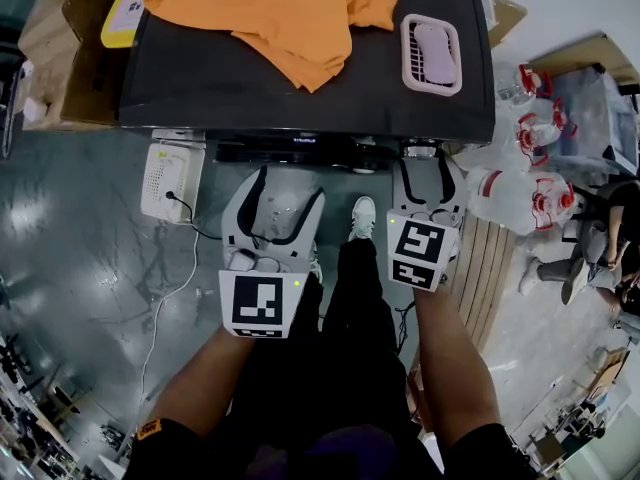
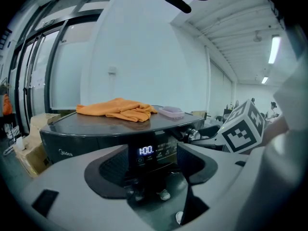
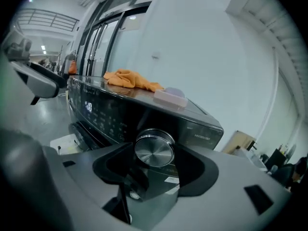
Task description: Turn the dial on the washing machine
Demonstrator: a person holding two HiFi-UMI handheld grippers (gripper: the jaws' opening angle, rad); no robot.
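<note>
washing machine (image 1: 200, 78): black, shiny top
dial (image 3: 154, 149): shiny silver
cloth (image 1: 290, 13), top middle: orange
little basket (image 1: 431, 54), upper right: pink
left gripper (image 1: 290, 193), right gripper (image 1: 425, 168): pale grey, black inside
marker cube (image 1: 258, 303): black and white squares
floor (image 1: 80, 228): grey-green

Free floor (image 1: 90, 268) before washing machine (image 1: 200, 83)
</note>
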